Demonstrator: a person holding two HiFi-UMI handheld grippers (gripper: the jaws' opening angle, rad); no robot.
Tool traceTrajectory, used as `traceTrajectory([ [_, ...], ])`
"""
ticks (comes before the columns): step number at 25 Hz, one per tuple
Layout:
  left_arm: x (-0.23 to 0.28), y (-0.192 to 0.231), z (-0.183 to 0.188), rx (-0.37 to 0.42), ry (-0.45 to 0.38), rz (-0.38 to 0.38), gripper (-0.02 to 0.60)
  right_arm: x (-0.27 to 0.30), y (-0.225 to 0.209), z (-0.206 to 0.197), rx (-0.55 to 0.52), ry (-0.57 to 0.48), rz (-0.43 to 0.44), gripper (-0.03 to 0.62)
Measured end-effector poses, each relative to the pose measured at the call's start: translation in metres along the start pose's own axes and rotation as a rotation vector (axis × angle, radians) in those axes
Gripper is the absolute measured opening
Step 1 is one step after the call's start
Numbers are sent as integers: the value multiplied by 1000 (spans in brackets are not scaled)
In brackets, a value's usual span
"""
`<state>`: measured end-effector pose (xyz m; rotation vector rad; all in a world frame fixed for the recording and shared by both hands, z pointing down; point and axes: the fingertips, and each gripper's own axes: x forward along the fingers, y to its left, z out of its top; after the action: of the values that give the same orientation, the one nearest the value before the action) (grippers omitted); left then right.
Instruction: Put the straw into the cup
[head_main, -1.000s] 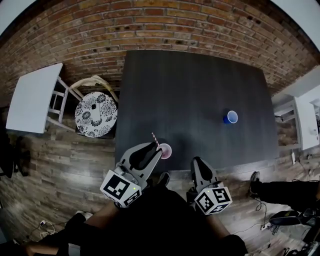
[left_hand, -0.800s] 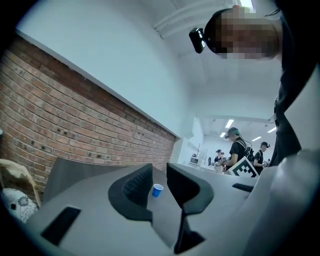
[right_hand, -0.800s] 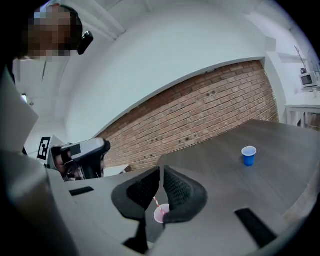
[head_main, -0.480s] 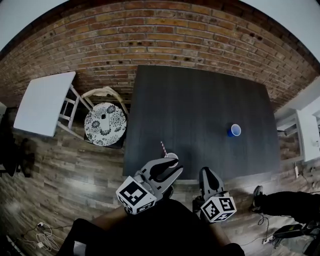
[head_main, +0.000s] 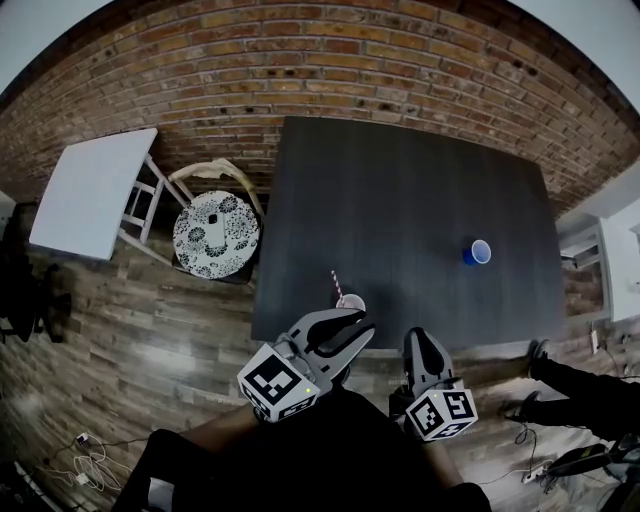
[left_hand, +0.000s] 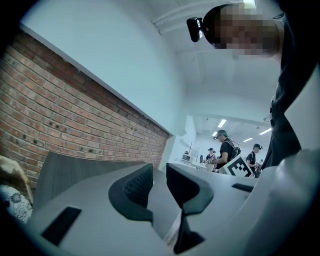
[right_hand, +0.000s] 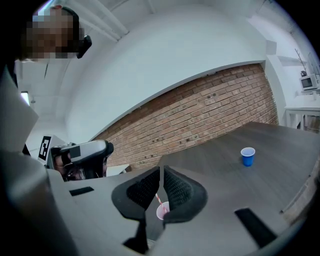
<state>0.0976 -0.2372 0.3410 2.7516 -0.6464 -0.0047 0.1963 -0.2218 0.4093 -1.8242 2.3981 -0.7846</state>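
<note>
A pink cup (head_main: 351, 301) stands near the front edge of the dark table (head_main: 400, 200), and a red-and-white striped straw (head_main: 337, 283) leans out of it to the left. My left gripper (head_main: 358, 325) hovers just in front of the cup, open, with nothing between its pads (left_hand: 140, 182). My right gripper (head_main: 420, 337) is at the table's front edge, to the right of the cup, shut and holding nothing. In the right gripper view the cup (right_hand: 161, 212) and straw (right_hand: 158, 200) show behind my right gripper's (right_hand: 161, 176) closed jaws.
A blue cup (head_main: 479, 252) stands alone on the table's right side, also in the right gripper view (right_hand: 247, 156). Left of the table are a round patterned chair (head_main: 215, 233) and a white table (head_main: 90, 195). A brick wall (head_main: 330, 70) runs behind. People (left_hand: 225, 150) stand far off.
The left gripper has drawn back from the cup and straw toward the table's front edge, and its jaws stand apart. The straw stays in the cup. The head view shifted slightly.
</note>
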Motion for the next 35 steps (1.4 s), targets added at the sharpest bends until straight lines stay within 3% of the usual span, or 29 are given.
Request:
traceTrajectory([
  [23,-9,-11,-16,-9,11,-10,83,-14,13,-11,-45,-26,30,46],
  [35,-33,29,9,-25,-71,134,80,-16,16,-2,-65,-32,51,46],
])
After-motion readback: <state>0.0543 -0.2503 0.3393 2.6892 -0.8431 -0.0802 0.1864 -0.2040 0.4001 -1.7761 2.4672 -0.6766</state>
